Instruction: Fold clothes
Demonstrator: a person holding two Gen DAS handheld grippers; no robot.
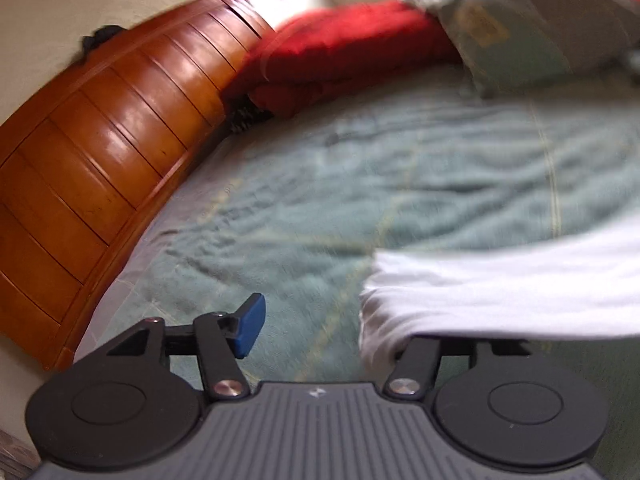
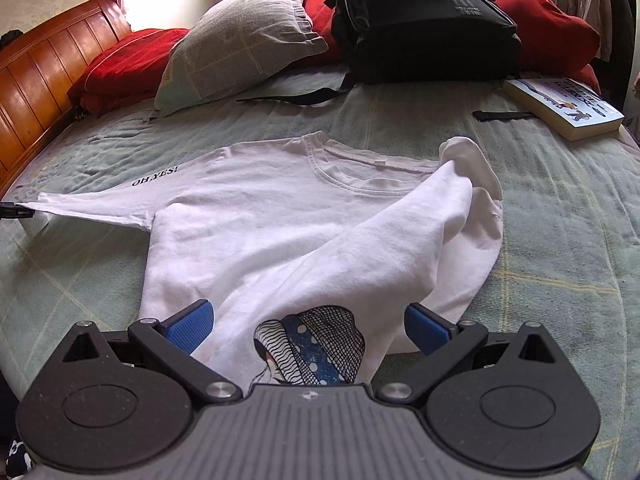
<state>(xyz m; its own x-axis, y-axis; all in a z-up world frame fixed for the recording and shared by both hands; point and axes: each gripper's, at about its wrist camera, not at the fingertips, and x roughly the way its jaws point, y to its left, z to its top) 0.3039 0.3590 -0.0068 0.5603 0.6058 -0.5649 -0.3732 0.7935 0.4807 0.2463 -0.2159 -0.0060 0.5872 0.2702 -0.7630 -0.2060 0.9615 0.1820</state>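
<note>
Both grippers at the white shirt, sleeve fold under way

R gripper (image 2: 308,326), jaws spread, nothing held, straddles white shirt (image 2: 280,216) at frame btm; shirt lies center on green bedspread (image 2: 560,240), one sleeve already across. L gripper (image 1: 340,328), blurred, one finger under cloth: grip can't be told. Best: pinch cuff at frame left, carry low, lay flat.

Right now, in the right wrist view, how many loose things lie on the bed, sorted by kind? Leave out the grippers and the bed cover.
White sweatshirt: 1
Grey pillow: 1
Red cushions or bedding pieces, at the headboard and behind the backpack: 2
Black backpack: 1
Book: 1
Total: 6
</note>
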